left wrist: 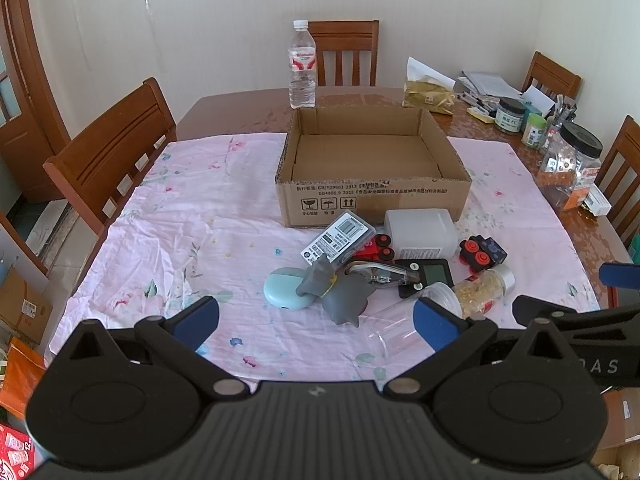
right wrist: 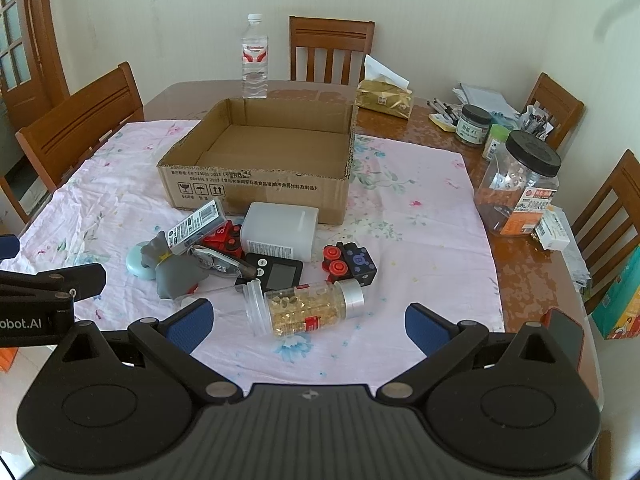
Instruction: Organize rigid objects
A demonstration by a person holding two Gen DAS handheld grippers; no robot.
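An empty cardboard box [left wrist: 372, 196] [right wrist: 256, 192] stands on a pink cloth. In front of it lies a pile: a white plastic bottle [left wrist: 422, 232] [right wrist: 280, 232], a grey toy elephant [left wrist: 340, 292] [right wrist: 176, 272], a teal round case [left wrist: 286, 290], a clear-cased pack [left wrist: 340, 240], a black digital scale [left wrist: 430, 276] [right wrist: 280, 272], a black block with red knobs [left wrist: 482, 252] [right wrist: 350, 266], a jar of yellow capsules [left wrist: 482, 288] [right wrist: 310, 310] and a clear cup [left wrist: 400, 328]. My left gripper [left wrist: 316, 320] is open and empty, near the cloth's front edge. My right gripper [right wrist: 308, 326] is open and empty, just before the capsule jar.
A water bottle [left wrist: 303, 66] [right wrist: 254, 60] stands behind the box. A gold tissue pack [right wrist: 384, 98], jars [right wrist: 518, 184], pens and papers crowd the table's right side. Wooden chairs [left wrist: 116, 148] surround the table.
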